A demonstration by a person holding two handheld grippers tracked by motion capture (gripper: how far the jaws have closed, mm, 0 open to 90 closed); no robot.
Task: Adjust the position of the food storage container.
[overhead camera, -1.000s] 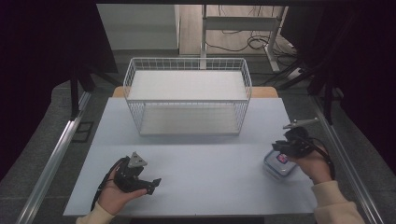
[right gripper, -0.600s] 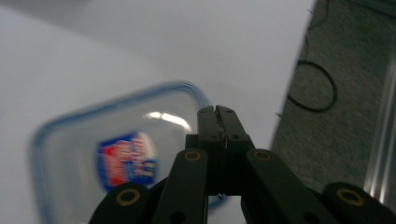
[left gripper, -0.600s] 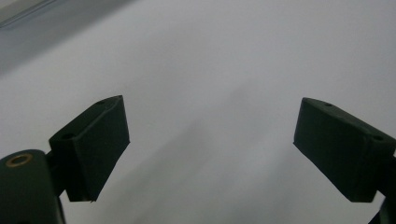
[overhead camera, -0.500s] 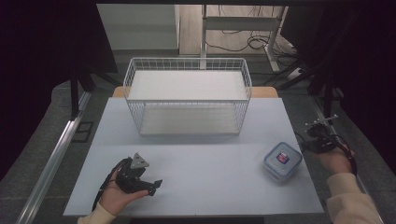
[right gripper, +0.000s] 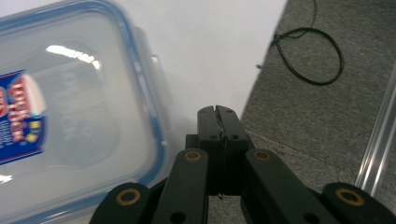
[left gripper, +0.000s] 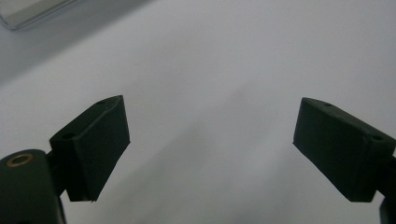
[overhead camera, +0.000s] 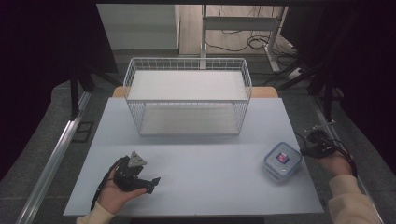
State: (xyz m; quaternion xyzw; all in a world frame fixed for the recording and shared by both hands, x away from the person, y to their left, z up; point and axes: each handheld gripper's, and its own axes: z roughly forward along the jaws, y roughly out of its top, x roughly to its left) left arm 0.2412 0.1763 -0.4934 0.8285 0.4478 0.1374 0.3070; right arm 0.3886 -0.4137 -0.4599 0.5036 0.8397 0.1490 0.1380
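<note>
You parked the right gripper [right gripper: 218, 112], jaws closed on nothing, beside the clear blue-rimmed plastic container [overhead camera: 281, 161]. Your left gripper [overhead camera: 148, 181] rested open. Next, likely regrasp the container.

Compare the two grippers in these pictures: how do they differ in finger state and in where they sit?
The left gripper has its fingers spread wide apart with nothing between them; the right gripper has its fingers pressed together on nothing. The left gripper lies over the white table near its front left; the right gripper sits at the table's right edge, beside the lidded plastic container. Both are black and hand-held.
</note>
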